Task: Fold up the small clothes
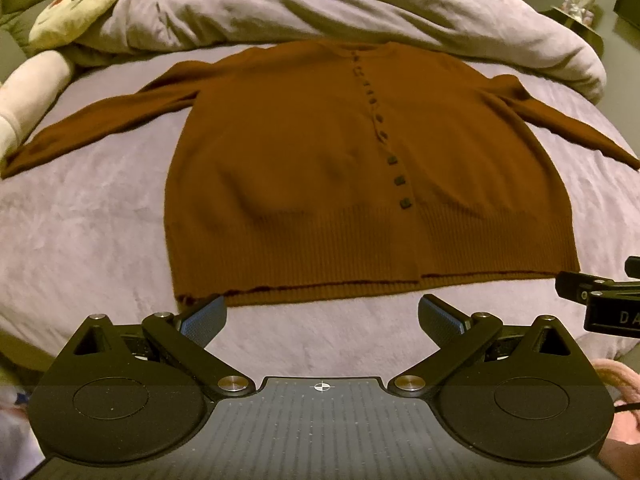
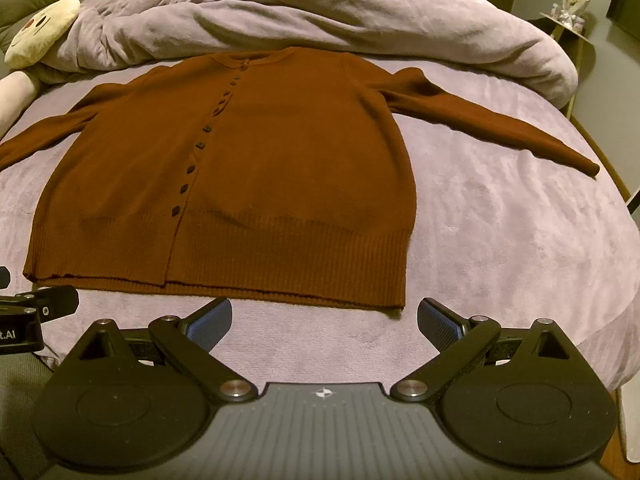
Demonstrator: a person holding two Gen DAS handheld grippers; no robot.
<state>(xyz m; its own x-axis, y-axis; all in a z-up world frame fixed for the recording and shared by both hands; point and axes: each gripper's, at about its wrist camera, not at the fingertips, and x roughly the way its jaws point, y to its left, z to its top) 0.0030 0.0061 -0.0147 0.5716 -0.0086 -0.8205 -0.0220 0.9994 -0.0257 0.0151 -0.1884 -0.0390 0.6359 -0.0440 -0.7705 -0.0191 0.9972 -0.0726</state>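
Note:
A brown buttoned cardigan (image 1: 320,152) lies flat and face up on the lilac bed cover, sleeves spread to both sides; it also shows in the right wrist view (image 2: 260,168). My left gripper (image 1: 322,314) is open and empty, just short of the ribbed hem near its left corner. My right gripper (image 2: 324,316) is open and empty, just short of the hem near its right corner. The right gripper's side shows at the edge of the left wrist view (image 1: 600,300), and the left gripper's side at the edge of the right wrist view (image 2: 36,308).
A rumpled lilac duvet (image 1: 340,12) lies along the far side of the bed behind the cardigan. A cream plush toy (image 1: 72,8) lies at the far left. A side table with small items (image 2: 568,20) stands at the far right.

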